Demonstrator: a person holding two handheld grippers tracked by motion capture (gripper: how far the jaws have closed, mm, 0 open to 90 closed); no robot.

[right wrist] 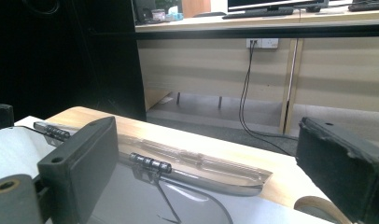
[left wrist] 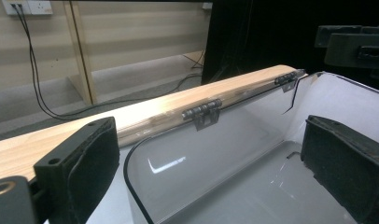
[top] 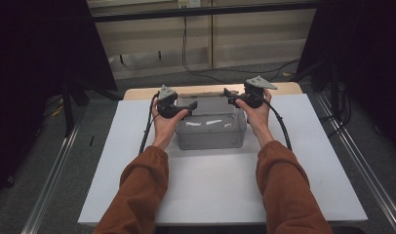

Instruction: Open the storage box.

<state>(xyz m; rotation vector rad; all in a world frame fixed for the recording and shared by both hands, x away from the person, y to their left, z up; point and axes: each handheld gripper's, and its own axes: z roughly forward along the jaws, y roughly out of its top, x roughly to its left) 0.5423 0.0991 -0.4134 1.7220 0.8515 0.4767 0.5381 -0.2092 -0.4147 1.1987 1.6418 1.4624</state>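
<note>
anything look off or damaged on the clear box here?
Yes: the clear box shows a thin dark line running down its wall below the far hinge in the left gripper view, which looks like a crack, though it could be an edge or reflection. Its lid lies folded back flat. Nothing spilled.

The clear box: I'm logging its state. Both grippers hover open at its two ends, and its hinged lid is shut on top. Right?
Not quite. The lid is open, folded back behind the clear box; the left gripper view looks straight into the bare interior past the hinges. The rest holds: the left gripper and right gripper sit open at its ends.
</note>
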